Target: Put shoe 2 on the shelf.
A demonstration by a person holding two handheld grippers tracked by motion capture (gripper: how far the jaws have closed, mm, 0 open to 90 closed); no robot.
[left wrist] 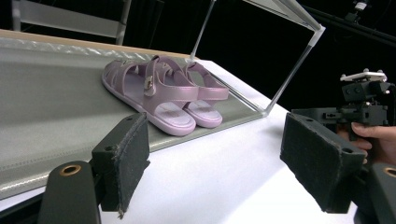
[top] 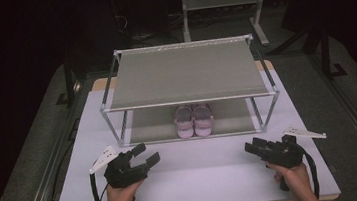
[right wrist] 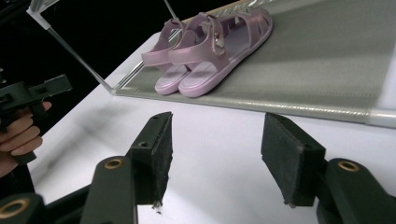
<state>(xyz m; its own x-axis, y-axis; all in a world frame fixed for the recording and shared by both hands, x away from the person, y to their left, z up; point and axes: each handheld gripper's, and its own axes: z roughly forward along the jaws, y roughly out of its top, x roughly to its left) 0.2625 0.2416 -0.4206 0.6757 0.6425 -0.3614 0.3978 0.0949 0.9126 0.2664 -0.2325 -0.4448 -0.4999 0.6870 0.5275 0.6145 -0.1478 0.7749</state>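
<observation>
Sandals (top: 193, 120) (pink pair) sit on rack's (top: 189, 99) lower shelf; both grippers' fingers (left wrist: 125, 158) gape empty.

The high view looks forward and down from above the person's side, taking in the whole white table (top: 195, 179) and the two-tier rack (top: 186, 72) toward 12 o'clock. The left gripper view sits low and close above the tabletop, facing the pink sandals (left wrist: 161, 95) at about 11 o'clock. The right gripper view is equally low and near, with the sandals (right wrist: 210, 53) at about 12 o'clock. All three views share the sandals (top: 193, 120) on the rack's lower shelf and the table before it.
</observation>
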